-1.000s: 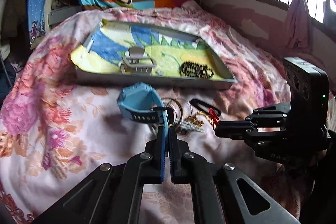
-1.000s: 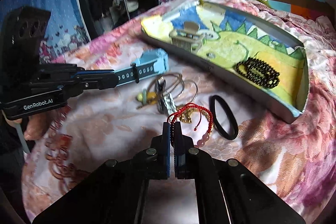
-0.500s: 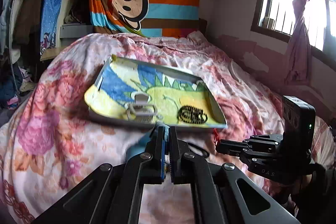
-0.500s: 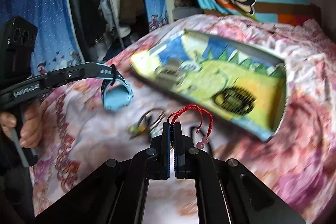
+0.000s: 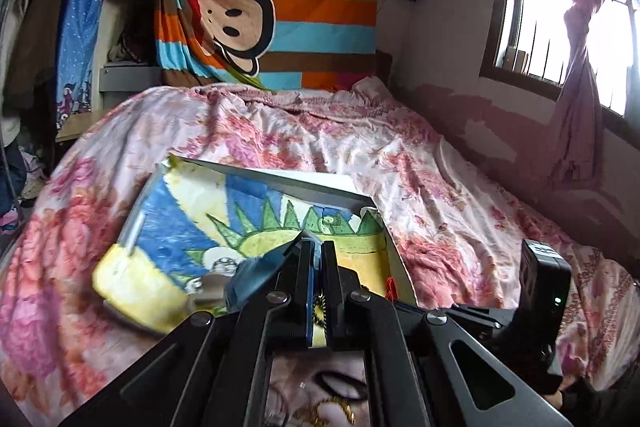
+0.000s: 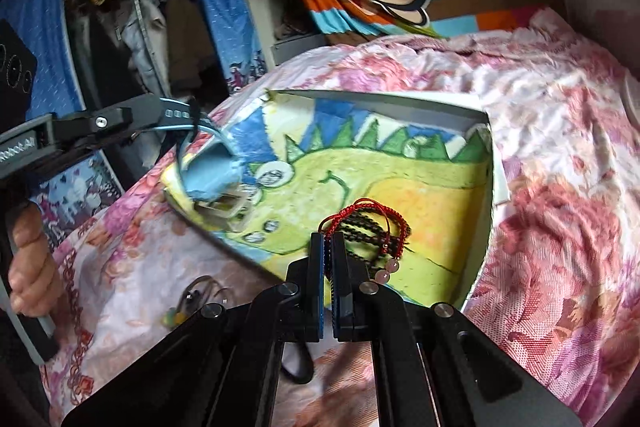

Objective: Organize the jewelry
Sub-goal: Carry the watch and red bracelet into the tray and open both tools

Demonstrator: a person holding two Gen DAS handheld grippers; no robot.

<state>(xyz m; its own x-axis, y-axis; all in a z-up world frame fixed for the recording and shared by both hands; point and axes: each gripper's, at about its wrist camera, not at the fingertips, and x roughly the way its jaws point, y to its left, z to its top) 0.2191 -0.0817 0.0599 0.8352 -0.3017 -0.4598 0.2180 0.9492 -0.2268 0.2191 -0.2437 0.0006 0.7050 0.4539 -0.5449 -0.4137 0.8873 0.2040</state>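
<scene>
My left gripper (image 5: pixel 316 247) is shut on the strap of a blue watch (image 5: pixel 256 273), which hangs over the near left corner of the tray (image 5: pixel 280 183). In the right wrist view the blue watch (image 6: pixel 208 175) dangles from the left gripper (image 6: pixel 160 113) just above a beige watch (image 6: pixel 224 211) lying in the tray (image 6: pixel 380 101). My right gripper (image 6: pixel 327 239) is shut on a red string bracelet (image 6: pixel 360 205) with pink beads, held above a black bead bracelet (image 6: pixel 398 227) on the tray's dinosaur drawing.
The tray lies on a floral bedspread (image 5: pixel 420 163). Loose rings and keys (image 6: pixel 196 295) and a black band (image 5: pixel 340 385) lie on the bed in front of the tray. A hand (image 6: pixel 28 267) grips the left tool. A window and wall stand to the right.
Both grippers have lifted off the bedspread and moved forward over the tray, the left carrying the blue watch and the right carrying the red bracelet. The loose jewelry pile stays behind.
</scene>
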